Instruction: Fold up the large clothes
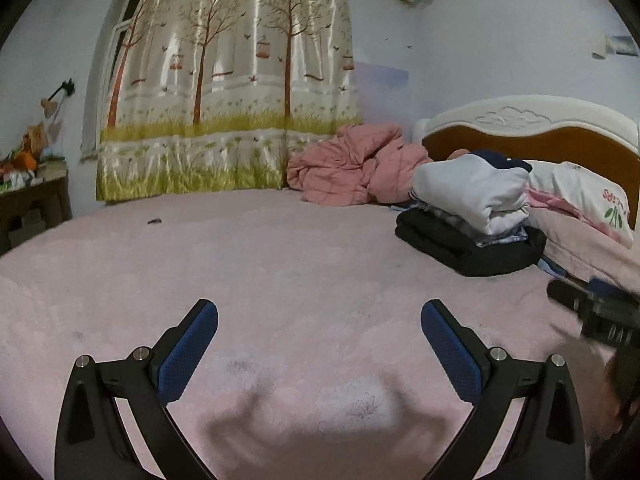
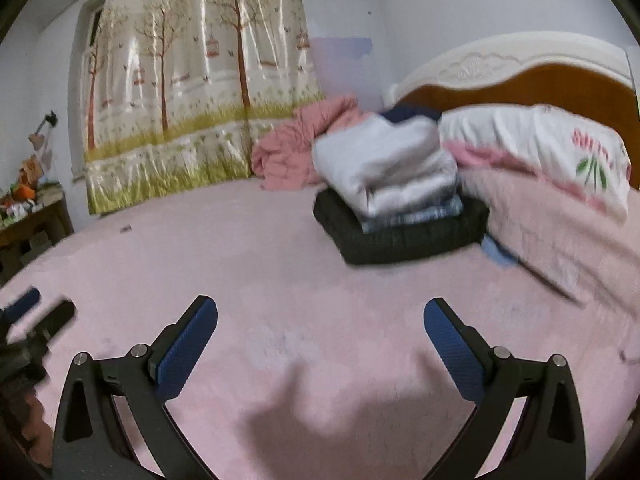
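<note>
A stack of folded clothes (image 1: 472, 216) (image 2: 400, 200) rests on the pink bed sheet (image 1: 280, 264) (image 2: 260, 248) at the far right: a black garment at the bottom, a blue-grey one in the middle, a white one with a navy collar on top. My left gripper (image 1: 319, 322) hovers open over bare sheet, holding nothing. My right gripper (image 2: 320, 320) is also open and holds nothing, well short of the stack. The right gripper shows blurred at the right edge of the left wrist view (image 1: 592, 308); the left gripper shows at the left edge of the right wrist view (image 2: 36, 320).
A crumpled pink quilt (image 1: 352, 168) (image 2: 288, 156) lies by the tree-print curtain (image 1: 228, 92). A pillow (image 1: 580, 196) (image 2: 540, 148) leans against the wood-and-white headboard (image 1: 528, 128). A cluttered side table (image 1: 32, 192) stands at left. A small dark scrap (image 1: 154, 221) lies on the sheet.
</note>
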A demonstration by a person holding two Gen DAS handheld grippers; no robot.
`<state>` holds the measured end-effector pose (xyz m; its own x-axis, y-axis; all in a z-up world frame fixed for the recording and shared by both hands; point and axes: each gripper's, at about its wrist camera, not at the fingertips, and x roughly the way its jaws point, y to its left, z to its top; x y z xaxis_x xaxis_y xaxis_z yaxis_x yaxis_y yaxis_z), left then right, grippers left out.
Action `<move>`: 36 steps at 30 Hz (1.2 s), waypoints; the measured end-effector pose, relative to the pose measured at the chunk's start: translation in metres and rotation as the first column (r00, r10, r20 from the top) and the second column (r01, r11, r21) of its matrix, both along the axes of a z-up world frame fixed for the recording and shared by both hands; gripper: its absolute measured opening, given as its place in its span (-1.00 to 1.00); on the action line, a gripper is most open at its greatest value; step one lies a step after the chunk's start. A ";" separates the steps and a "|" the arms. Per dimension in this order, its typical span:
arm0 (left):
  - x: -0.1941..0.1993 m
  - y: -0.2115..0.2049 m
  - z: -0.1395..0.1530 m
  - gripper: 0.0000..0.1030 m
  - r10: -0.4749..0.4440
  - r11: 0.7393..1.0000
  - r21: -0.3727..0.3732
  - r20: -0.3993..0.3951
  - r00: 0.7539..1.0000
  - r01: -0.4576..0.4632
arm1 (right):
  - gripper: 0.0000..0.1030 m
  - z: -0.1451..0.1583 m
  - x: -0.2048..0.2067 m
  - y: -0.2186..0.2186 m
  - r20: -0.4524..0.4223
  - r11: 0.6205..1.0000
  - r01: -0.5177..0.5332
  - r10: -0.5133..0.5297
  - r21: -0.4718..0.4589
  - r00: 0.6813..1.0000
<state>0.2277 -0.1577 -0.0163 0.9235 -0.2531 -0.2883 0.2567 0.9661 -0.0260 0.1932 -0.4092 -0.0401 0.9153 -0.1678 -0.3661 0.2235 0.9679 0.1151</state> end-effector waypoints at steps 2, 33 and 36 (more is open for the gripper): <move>0.001 0.000 -0.002 0.99 0.008 1.000 -0.005 0.007 1.000 -0.008 | 0.99 -0.006 -0.001 -0.002 -0.005 1.000 0.007 -0.007 0.010 1.000; -0.006 -0.002 -0.009 1.00 0.015 1.000 0.021 0.050 0.999 -0.016 | 0.99 -0.004 -0.012 0.013 0.055 0.993 0.052 -0.046 -0.103 0.997; -0.012 -0.002 -0.010 1.00 0.016 1.000 0.017 0.075 0.997 -0.017 | 0.99 -0.004 -0.012 0.013 0.053 0.993 0.052 -0.046 -0.104 0.997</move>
